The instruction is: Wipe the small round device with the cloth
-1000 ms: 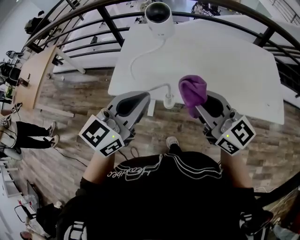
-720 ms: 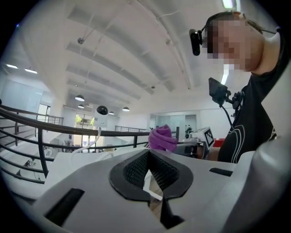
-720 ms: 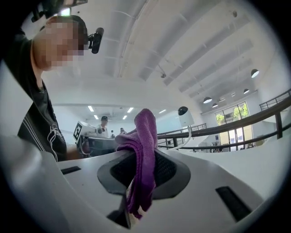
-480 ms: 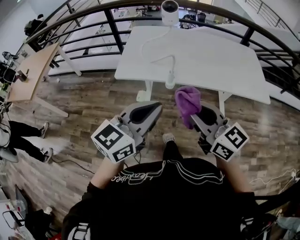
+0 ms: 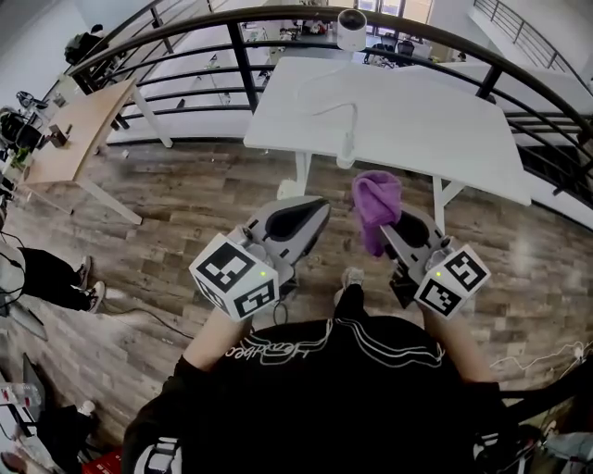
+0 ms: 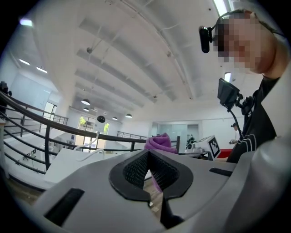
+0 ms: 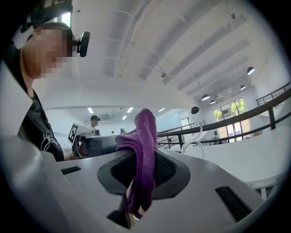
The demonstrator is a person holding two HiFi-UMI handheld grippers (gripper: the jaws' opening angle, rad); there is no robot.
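Landmark: white table (image 5: 435,130).

1. To the left of the table stands a wooden desk (image 5: 79,139). A black railing (image 5: 185,32) curves round the far side of both.
2. The left gripper (image 5: 304,213) hangs over the plank floor (image 5: 176,213), off the table's near edge and towards its left end. In the left gripper view, the jaws of the left gripper (image 6: 148,158) are pressed together, pad against pad, with nothing between them. The gripper touches no object.
3. The small round device (image 5: 351,28) is white and sits at the far edge of the table, left of its middle, well apart from both grippers. A white cable (image 5: 345,116) runs from it across the tabletop to the near edge.
4. The right gripper (image 5: 393,228) hangs just off the table's near edge, beside the left gripper and to its right. In the right gripper view, the jaws of the right gripper (image 7: 139,170) pinch the purple cloth (image 7: 145,136). A bunched fold stands up above the pads and a tail hangs below them.
5. In the head view the cloth (image 5: 377,196) points towards the table, its top just short of the near edge. It touches neither the table nor the device.
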